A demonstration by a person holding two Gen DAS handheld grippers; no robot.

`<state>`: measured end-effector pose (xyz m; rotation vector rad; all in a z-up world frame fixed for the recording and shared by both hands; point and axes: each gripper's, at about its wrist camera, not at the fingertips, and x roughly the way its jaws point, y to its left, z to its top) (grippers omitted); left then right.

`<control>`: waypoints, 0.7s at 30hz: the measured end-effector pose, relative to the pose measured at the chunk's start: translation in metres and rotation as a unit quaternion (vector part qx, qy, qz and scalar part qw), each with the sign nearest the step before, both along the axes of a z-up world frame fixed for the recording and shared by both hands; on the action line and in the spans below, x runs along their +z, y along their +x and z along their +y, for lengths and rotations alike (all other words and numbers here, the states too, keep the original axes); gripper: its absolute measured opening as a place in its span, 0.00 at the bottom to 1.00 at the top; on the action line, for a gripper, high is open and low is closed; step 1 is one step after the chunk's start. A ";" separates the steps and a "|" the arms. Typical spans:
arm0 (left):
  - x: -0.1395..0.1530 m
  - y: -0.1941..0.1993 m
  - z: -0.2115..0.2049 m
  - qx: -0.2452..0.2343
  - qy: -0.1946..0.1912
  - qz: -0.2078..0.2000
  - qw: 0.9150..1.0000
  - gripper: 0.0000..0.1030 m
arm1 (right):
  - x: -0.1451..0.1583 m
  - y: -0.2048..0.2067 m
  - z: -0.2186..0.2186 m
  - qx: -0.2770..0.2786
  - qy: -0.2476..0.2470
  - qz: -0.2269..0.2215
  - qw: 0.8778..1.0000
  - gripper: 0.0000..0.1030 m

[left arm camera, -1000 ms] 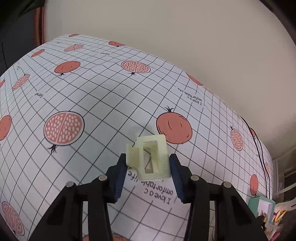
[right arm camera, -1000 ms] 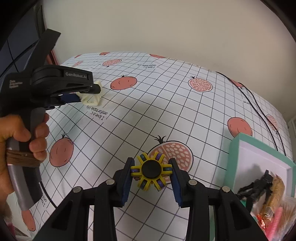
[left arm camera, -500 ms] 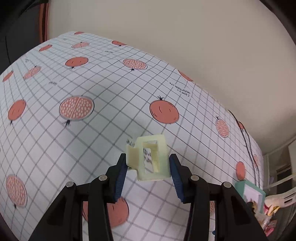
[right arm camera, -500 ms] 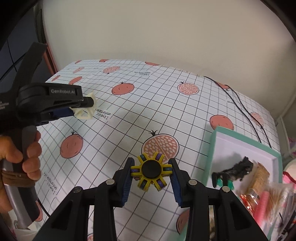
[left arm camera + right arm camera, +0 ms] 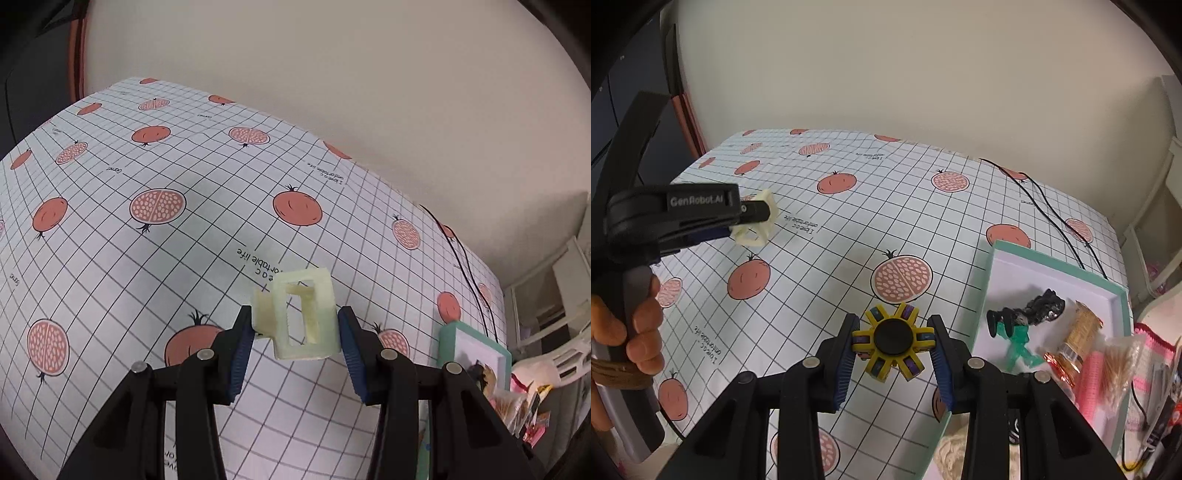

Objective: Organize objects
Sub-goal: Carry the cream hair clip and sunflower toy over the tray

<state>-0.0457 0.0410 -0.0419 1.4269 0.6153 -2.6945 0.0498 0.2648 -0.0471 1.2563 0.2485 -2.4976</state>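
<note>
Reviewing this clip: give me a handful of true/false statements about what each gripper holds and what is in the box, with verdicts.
1. The left gripper is shut on the pale hair clip. True.
2. The right gripper is empty. False: it is shut on the yellow spinner.
3. The teal box already holds a black clip and a green clip. True.
4. The yellow spinner lies inside the teal box. False: it is between the right fingers, left of the box.
5. The hair clip rests on the tablecloth. False: the right wrist view shows it held above the cloth.
</note>
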 end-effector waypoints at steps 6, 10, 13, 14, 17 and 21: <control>0.007 0.018 0.002 -0.010 -0.003 0.004 1.000 0.46 | 0.009 0.013 0.005 -0.004 -0.004 0.008 1.000 0.39; 0.012 0.028 0.006 -0.020 0.001 0.010 1.000 0.46 | 0.013 0.019 0.008 -0.006 -0.008 0.010 1.000 0.39; 0.016 0.035 0.010 -0.032 0.001 0.017 0.999 0.46 | 0.014 0.022 0.011 -0.007 -0.011 0.011 1.000 0.39; 0.018 0.036 0.011 -0.035 0.003 0.019 0.999 0.46 | 0.015 0.022 0.012 -0.007 -0.011 0.011 1.000 0.39; 0.021 0.040 0.016 -0.043 0.002 0.023 0.999 0.46 | 0.014 0.023 0.013 -0.007 -0.010 0.010 1.000 0.39; 0.024 0.041 0.021 -0.051 -0.004 0.029 0.998 0.46 | 0.013 0.022 0.016 -0.009 -0.012 0.009 1.000 0.39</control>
